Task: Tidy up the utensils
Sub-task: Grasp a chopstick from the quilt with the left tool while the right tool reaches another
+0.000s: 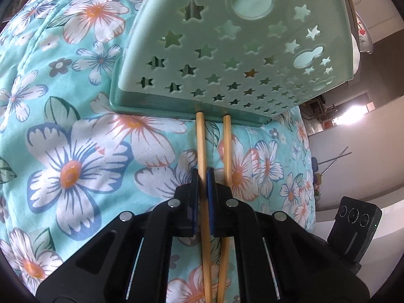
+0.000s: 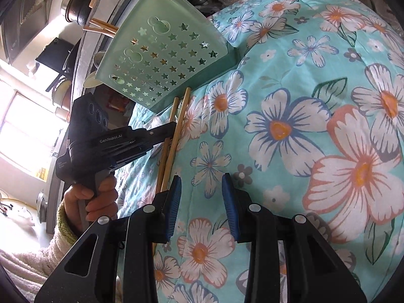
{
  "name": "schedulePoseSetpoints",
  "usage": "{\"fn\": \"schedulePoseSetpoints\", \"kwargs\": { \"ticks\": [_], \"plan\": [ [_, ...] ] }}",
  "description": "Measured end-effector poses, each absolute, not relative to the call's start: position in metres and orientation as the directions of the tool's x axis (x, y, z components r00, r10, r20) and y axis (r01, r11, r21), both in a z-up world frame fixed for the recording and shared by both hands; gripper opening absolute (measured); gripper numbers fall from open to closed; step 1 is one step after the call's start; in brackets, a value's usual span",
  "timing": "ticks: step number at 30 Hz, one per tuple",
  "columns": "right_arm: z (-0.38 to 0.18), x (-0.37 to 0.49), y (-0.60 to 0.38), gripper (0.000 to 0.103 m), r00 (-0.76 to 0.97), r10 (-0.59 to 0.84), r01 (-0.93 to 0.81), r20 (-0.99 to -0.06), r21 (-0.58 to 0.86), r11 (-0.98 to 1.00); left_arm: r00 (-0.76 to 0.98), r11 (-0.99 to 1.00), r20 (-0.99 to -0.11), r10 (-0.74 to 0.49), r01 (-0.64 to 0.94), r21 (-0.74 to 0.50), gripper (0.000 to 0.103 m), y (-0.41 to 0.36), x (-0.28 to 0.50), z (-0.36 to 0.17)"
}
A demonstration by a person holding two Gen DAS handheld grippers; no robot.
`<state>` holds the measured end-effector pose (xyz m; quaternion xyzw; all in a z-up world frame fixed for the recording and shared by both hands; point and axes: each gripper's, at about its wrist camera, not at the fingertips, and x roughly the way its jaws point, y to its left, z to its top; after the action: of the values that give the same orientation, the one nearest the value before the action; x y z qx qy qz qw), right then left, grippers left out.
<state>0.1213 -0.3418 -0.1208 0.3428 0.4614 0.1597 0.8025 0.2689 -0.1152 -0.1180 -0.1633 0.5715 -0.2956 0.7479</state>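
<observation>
**Mia:** What is the left gripper (image 1: pixel 202 176) doing?

**Ben:** Its two blue pads are squeezed together on one wooden chopstick (image 1: pixel 201 139). A second chopstick (image 1: pixel 227 146) lies just beside it, outside the pads. Both rest on the flowery blue cloth (image 1: pixel 75 126).

**Mia:** Where do the chopsticks point?

**Ben:** Their far tips touch the bottom edge of the green holder (image 1: pixel 227 58). The holder has star holes all over it. More sticks poke out of its top.

**Mia:** And the right gripper (image 2: pixel 201 189)?

**Ben:** Its pads stand apart. Nothing is between them, only cloth below. It is near the chopsticks but not touching them.

**Mia:** Can any words be read?

**Ben:** Yes. From the right camera, the side of the left gripper says "GenRobot.AI" in white letters. There is smaller writing lower down, but it is too tiny to read.

**Mia:** Who holds it?

**Ben:** A hand (image 2: pixel 88 199) grips the handle. A fluffy sleeve (image 2: pixel 63 224) covers the wrist.
</observation>
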Motion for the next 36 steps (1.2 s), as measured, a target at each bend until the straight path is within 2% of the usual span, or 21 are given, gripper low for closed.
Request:
{"fn": "schedulePoseSetpoints", "kwargs": {
  "ticks": [8, 15, 27, 28, 30, 32, 36],
  "plan": [
    [-0.112, 0.122, -0.335, 0.033, 0.521, 0.576, 0.053, -0.630, 0.697, 0.715, 0.236, 0.814, -0.783, -0.576, 0.254, -0.522, 0.005, -0.090, 0.249, -0.112],
    [-0.092, 0.147, -0.304, 0.033, 0.486, 0.588, -0.025, -0.647, 0.663, 0.749, 0.308, 0.864, -0.810, -0.498, 0.258, -0.433, 0.005, -0.061, 0.229, -0.107],
    [-0.109, 0.191, -0.250, 0.035, 0.424, 0.448, -0.041, -0.787, 0.478, 0.878, 0.359, 0.885, -0.813, -0.459, 0.270, -0.381, 0.005, -0.054, 0.224, -0.106],
    [-0.109, 0.190, -0.248, 0.034, 0.430, 0.436, -0.040, -0.791, 0.465, 0.884, 0.359, 0.884, -0.811, -0.461, 0.269, -0.383, 0.005, -0.054, 0.224, -0.107],
    [-0.109, 0.190, -0.245, 0.020, 0.439, 0.398, -0.032, -0.806, 0.428, 0.903, 0.360, 0.883, -0.811, -0.462, 0.269, -0.384, 0.005, -0.056, 0.224, -0.108],
    [-0.112, 0.190, -0.246, 0.013, 0.438, 0.416, -0.027, -0.797, 0.450, 0.892, 0.363, 0.884, -0.810, -0.461, 0.269, -0.382, 0.005, -0.057, 0.223, -0.108],
    [-0.112, 0.190, -0.250, 0.009, 0.432, 0.429, -0.018, -0.793, 0.468, 0.884, 0.364, 0.886, -0.812, -0.455, 0.271, -0.375, 0.005, -0.055, 0.223, -0.107]
  ]
}}
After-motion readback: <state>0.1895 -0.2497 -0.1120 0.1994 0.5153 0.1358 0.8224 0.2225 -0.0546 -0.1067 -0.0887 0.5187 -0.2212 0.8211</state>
